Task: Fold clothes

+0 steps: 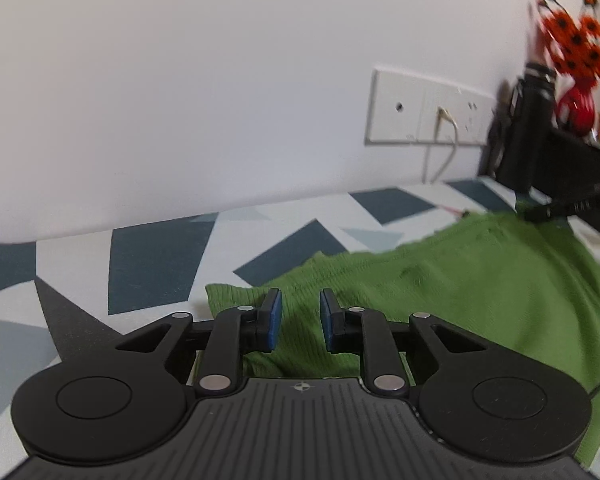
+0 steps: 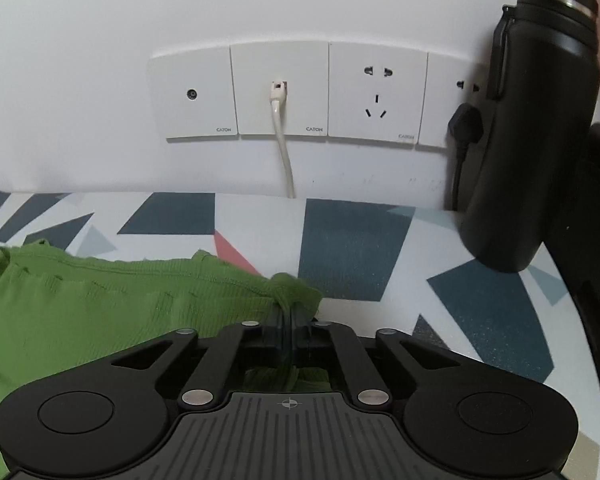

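A green ribbed garment (image 1: 440, 280) lies spread on a table covered with a white, grey and dark-blue geometric cloth (image 1: 152, 260). My left gripper (image 1: 300, 320) is open just above the garment's near-left corner, with green cloth showing between its blue pads (image 1: 275, 320). In the right wrist view the same garment (image 2: 80, 308) fills the lower left. My right gripper (image 2: 288, 312) is shut on the garment's right corner, which bunches up above the fingertips. At the far right of the left wrist view the right gripper's black body (image 1: 540, 160) shows blurred.
A white wall with a row of sockets (image 2: 292, 92) stands close behind the table, with a white cable (image 2: 282, 148) and a black plug (image 2: 466, 124) in it. A tall black bottle (image 2: 532, 120) stands at the right. A red and orange ornament (image 1: 576, 64) sits beyond.
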